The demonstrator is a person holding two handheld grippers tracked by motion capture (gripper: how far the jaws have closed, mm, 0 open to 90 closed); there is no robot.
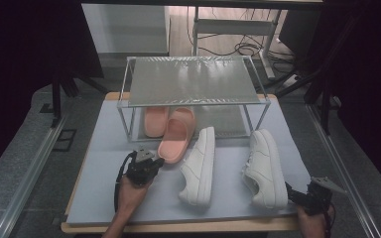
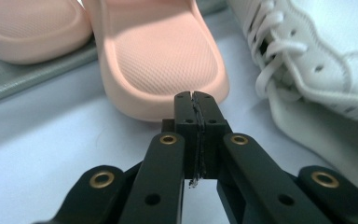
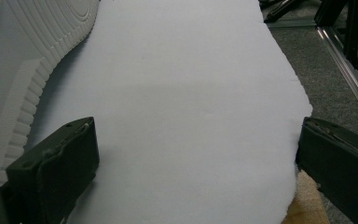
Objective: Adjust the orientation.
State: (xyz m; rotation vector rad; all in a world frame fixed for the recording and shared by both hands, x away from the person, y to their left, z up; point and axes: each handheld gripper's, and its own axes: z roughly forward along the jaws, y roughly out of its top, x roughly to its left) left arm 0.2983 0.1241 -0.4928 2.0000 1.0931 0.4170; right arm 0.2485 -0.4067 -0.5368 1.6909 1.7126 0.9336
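Note:
Two pink slippers and two white sneakers lie by a two-tier metal rack [image 1: 193, 82]. One slipper [image 1: 154, 121] rests on the lower tier. The other slipper [image 1: 176, 136] sticks out from that tier onto the mat. My left gripper [image 1: 155, 161] is shut with nothing between its jaws, its tips [image 2: 196, 99] right at the rounded end of that slipper [image 2: 163, 56]. The left sneaker [image 1: 199, 166] lies just to its right. My right gripper [image 1: 291, 192] stands open over bare mat [image 3: 191, 116], beside the near end of the right sneaker [image 1: 264, 168], whose ribbed sole [image 3: 28, 56] shows at that view's left.
A pale blue mat [image 1: 109, 163] covers the wooden table [image 1: 178, 227]. The rack's top shelf is bare. Metal rails [image 1: 30, 173] run along both sides of the table. Cables and a stand [image 1: 238, 29] lie on the floor beyond.

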